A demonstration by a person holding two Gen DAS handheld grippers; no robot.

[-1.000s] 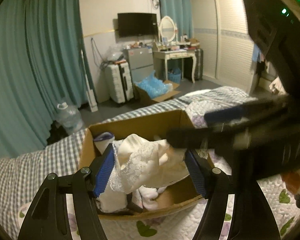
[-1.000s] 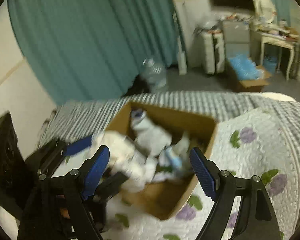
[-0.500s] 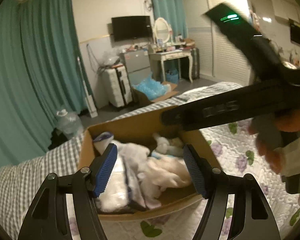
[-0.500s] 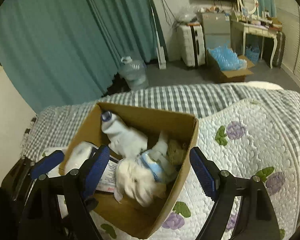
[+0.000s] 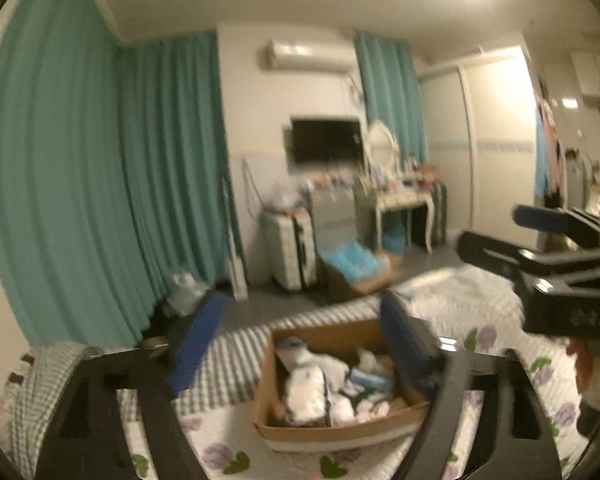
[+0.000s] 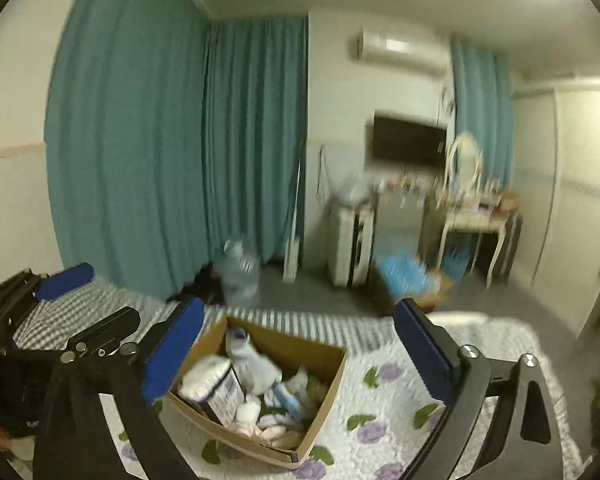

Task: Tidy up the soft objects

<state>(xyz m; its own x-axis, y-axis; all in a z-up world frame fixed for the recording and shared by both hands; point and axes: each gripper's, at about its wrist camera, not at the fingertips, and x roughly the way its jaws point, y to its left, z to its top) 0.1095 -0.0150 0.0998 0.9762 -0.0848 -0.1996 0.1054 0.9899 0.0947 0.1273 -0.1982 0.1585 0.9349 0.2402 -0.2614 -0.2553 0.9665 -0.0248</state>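
Observation:
A brown cardboard box (image 5: 336,432) sits on the flowered quilt (image 5: 500,368), holding several white and pale soft items (image 5: 312,392). It also shows in the right wrist view (image 6: 324,400), with a white packet (image 6: 216,384) and white cloths inside. My left gripper (image 5: 300,340) is open and empty, raised above and behind the box. My right gripper (image 6: 296,352) is open and empty, raised over the box. The right gripper shows at the right edge of the left wrist view (image 5: 556,240), and the left gripper shows at the left edge of the right wrist view (image 6: 60,312).
A checked blanket (image 5: 236,356) lies on the bed behind the box. Beyond the bed are teal curtains (image 6: 160,152), a water jug (image 6: 240,272), a white suitcase (image 5: 292,252), a floor box with blue bags (image 5: 356,268) and a dressing table (image 6: 476,216).
Both grippers have lifted up and back from the box. The white lacy cloth that sat between my left fingers one second ago now lies in the box.

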